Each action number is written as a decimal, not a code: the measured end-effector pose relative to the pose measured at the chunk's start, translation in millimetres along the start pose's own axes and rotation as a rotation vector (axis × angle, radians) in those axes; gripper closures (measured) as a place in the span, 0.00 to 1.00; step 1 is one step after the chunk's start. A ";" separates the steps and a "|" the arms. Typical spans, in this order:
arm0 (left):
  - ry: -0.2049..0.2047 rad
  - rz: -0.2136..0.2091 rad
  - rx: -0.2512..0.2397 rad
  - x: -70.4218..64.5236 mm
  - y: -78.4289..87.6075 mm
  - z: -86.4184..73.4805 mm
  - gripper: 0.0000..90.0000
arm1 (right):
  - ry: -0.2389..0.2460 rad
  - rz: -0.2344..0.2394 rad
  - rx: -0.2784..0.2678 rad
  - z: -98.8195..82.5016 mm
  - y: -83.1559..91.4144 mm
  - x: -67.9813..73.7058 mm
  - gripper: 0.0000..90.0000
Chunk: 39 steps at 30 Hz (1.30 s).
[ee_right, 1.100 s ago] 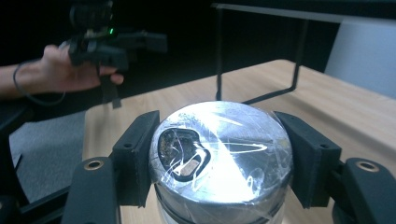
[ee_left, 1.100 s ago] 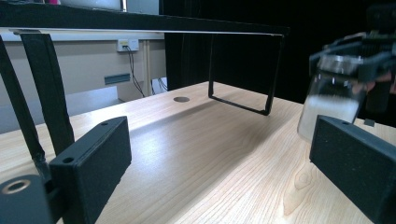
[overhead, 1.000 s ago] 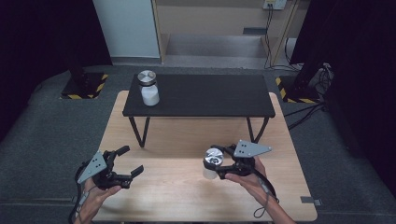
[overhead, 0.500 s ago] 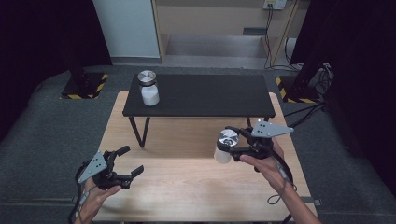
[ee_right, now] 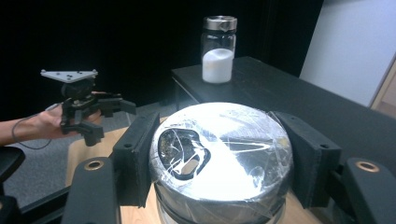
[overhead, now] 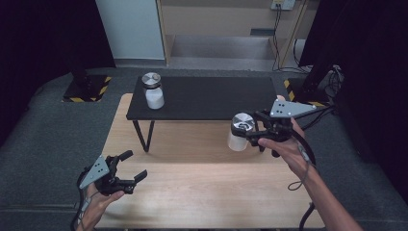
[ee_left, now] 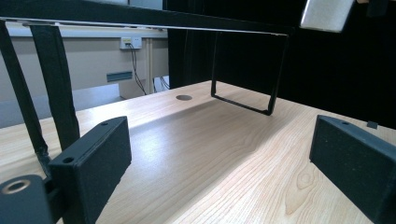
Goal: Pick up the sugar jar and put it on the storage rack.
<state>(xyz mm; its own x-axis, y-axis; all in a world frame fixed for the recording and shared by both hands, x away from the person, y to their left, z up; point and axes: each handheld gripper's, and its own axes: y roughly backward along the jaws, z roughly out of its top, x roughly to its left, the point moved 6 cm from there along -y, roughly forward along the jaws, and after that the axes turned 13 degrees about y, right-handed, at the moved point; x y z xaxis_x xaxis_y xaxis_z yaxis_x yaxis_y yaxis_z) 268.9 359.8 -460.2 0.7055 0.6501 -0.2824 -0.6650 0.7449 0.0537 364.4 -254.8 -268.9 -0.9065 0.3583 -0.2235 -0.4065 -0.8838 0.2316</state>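
Right gripper point(overhead: 244, 135) clamped on a jar point(overhead: 239, 133) with a shiny metal lid, jaws pressed against opposite sides of the lid, as seen close up in the right gripper view point(ee_right: 219, 158). Held clear of the counter point(overhead: 202, 192), above its right part, just near of the low black table point(overhead: 211, 98). Lid covered with what looks like clear wrap or tape, though glare makes that hard to read; pale body of the jar hanging below the jaws in the high view.

Left gripper point(overhead: 129, 169) at the near left corner of the counter, jaws spread wide with nothing between them; in the left gripper view, bare light wood between the two black pads point(ee_left: 91, 163).

Counter of pale wood with visible grain, a small round hole point(ee_left: 184, 97) in it farther off. Low black table standing on the far half of the counter on thin black legs. Grey carpet around, dark curtains left and right, a pale wall panel and a wooden frame at the far side, cables hanging at the far right, yellow-black striped floor plates on both sides.

Second jar point(overhead: 153, 90) upright on the far left end of the black table, metal lid on, white powder filling its lower half point(ee_right: 218, 49). Well apart from the held jar, with open tabletop between them.
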 end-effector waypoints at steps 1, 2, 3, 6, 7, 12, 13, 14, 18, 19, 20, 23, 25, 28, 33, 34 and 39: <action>0.001 0.000 0.000 0.1 0.1 -0.1 0.05 | 0.005 0.001 0.004 3.3 -0.9 -3.2 0.39; 0.003 0.000 0.000 0.3 0.1 -0.3 0.05 | 0.007 0.002 0.002 4.7 -1.5 -5.4 0.39; 0.003 0.001 0.001 0.3 0.1 -0.4 0.05 | 0.004 0.005 0.000 6.6 -2.0 -8.3 0.39; 0.003 0.002 0.005 0.8 -0.1 -0.8 0.05 | 0.013 0.007 0.005 13.8 -4.7 -16.8 0.39; 0.003 0.003 0.008 1.1 -0.2 -0.9 0.05 | 0.016 0.010 0.005 15.2 -5.3 -19.2 0.39; 0.008 0.007 0.014 2.0 -0.5 -1.6 0.05 | 0.012 0.010 0.006 22.8 -8.3 -34.4 0.39; 0.009 0.008 0.014 2.2 -0.5 -1.8 0.05 | 0.014 0.005 0.010 24.7 -8.8 -37.2 0.39; 0.011 0.008 0.013 2.4 -0.6 -2.0 0.05 | 0.013 0.000 0.012 26.2 -9.3 -39.9 0.39; 0.014 0.010 0.016 2.7 -0.6 -2.3 0.05 | 0.003 -0.027 0.011 31.6 -10.5 -50.3 0.39; 0.014 0.010 0.017 2.7 -0.6 -2.3 0.05 | 0.003 -0.033 0.012 32.7 -10.7 -52.2 0.39; 0.014 0.010 0.017 2.7 -0.6 -2.4 0.05 | 0.001 -0.044 0.011 33.7 -11.2 -54.2 0.39; 0.014 0.010 0.017 2.7 -0.5 -2.4 0.05 | -0.011 -0.078 0.011 36.2 -13.2 -60.8 0.39; 0.015 0.010 0.017 2.9 -0.6 -2.4 0.05 | -0.013 -0.096 0.016 37.3 -14.7 -65.1 0.39; 0.016 0.008 0.014 2.9 -0.4 -2.4 0.05 | -0.024 -0.136 0.015 36.4 -16.3 -70.8 0.39; 0.013 0.008 0.020 3.2 -0.7 -2.3 0.05 | -0.041 -0.189 0.021 30.5 -17.7 -80.3 0.39; 0.014 0.008 0.017 3.0 -0.7 -2.4 0.05 | -0.042 -0.202 0.027 29.5 -18.1 -81.9 0.39; 0.014 0.008 0.018 3.3 -0.6 -2.4 0.05 | -0.061 -0.248 0.035 22.4 -18.1 -89.1 0.39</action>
<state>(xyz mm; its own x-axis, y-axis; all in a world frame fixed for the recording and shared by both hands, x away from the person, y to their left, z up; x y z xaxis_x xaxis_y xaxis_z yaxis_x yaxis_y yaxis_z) 271.0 361.1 -463.5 0.6961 0.6542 -0.2956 -0.6663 0.7421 0.0731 450.0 -264.0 -232.0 -0.7834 0.5812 -0.2205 -0.6200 -0.7560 0.2100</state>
